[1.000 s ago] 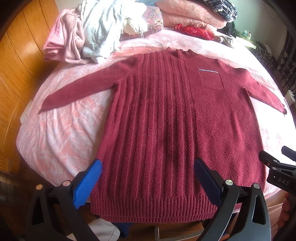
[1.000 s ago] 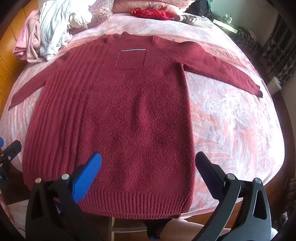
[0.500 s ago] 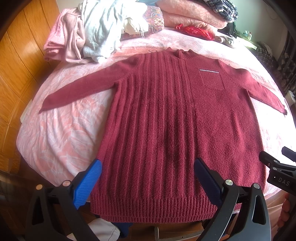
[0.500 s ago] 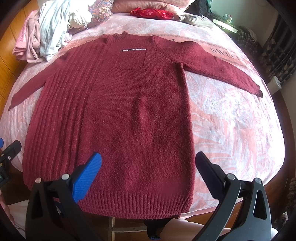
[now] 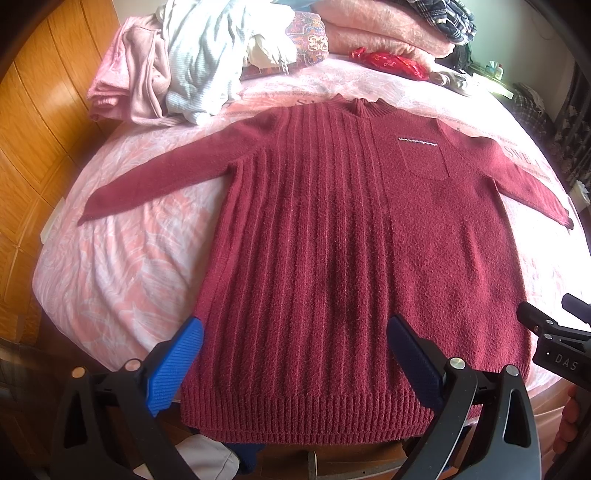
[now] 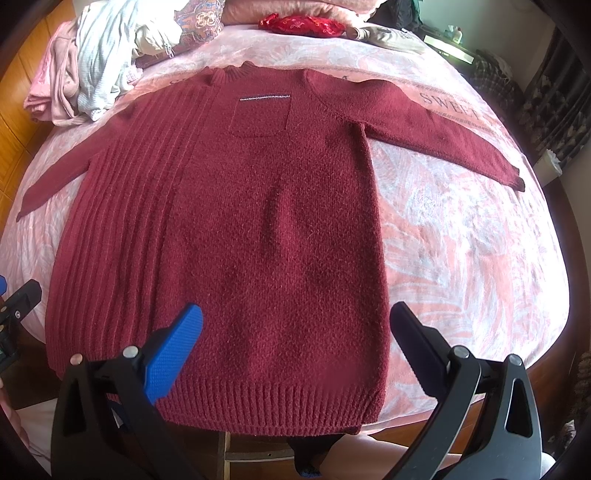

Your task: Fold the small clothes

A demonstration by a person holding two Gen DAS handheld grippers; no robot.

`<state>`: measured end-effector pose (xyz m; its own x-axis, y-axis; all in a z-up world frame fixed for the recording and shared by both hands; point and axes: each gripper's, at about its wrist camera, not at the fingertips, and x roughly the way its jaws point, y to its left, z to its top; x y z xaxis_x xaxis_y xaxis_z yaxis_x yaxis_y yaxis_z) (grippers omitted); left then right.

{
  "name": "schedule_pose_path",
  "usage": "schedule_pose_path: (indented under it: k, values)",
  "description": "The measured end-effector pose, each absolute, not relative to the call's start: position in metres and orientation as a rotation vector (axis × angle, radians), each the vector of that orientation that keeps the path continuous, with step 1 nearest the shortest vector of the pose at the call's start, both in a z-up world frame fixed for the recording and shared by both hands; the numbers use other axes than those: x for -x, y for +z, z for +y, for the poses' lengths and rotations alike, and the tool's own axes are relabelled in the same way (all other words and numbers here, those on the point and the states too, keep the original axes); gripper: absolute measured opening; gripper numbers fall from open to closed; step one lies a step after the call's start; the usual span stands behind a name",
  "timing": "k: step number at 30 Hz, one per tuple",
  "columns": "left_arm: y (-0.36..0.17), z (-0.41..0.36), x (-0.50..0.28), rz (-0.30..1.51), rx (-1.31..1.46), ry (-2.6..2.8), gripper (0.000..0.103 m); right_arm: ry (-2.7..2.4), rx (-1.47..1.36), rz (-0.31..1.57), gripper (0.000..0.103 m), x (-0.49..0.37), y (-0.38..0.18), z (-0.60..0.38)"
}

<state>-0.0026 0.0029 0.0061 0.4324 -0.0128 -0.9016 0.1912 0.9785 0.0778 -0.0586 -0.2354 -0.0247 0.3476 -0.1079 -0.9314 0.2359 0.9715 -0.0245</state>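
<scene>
A dark red knitted sweater [image 5: 332, 236] [image 6: 258, 221] lies flat, front up, on a pink patterned bedspread [image 5: 122, 266], both sleeves spread out sideways and its ribbed hem at the near edge of the bed. A small chest pocket with a silver trim [image 5: 417, 142] sits near the collar. My left gripper [image 5: 295, 332] hovers open over the hem's left half, blue pads wide apart, nothing between them. Over the hem's right half, my right gripper [image 6: 295, 321] is likewise open and empty. Each gripper shows at the edge of the other's view.
A heap of pink and pale blue clothes [image 5: 177, 70] lies at the bed's far left, beside folded pink blankets [image 5: 384, 29] and a red pouch [image 5: 388, 62]. Wooden panelling [image 5: 33, 122] runs along the left. A person's leg [image 6: 369, 454] shows below the hem.
</scene>
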Motion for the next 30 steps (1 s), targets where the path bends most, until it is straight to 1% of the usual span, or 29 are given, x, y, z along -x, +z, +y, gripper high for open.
schedule_pose_path:
  k: [12, 16, 20, 25, 30]
  values:
    - [0.005, 0.005, 0.001, 1.122, -0.177, -0.127, 0.099, -0.224, -0.12, 1.2, 0.1, 0.058, -0.027, -0.238]
    - [0.004, 0.004, -0.004, 1.128, -0.173, -0.119, 0.099, -0.246, -0.122, 1.203, 0.1, 0.051, -0.026, -0.252]
    - [0.004, -0.009, -0.025, 1.132, -0.185, -0.109, 0.099, -0.3, -0.179, 1.219, 0.1, 0.034, -0.024, -0.297]
    - [0.007, -0.042, -0.068, 1.114, -0.18, -0.136, 0.099, -0.338, -0.328, 1.246, 0.1, 0.007, -0.026, -0.38]
    - [0.004, -0.081, -0.121, 1.06, -0.151, -0.134, 0.099, -0.384, -0.318, 1.259, 0.1, -0.035, -0.032, -0.468]
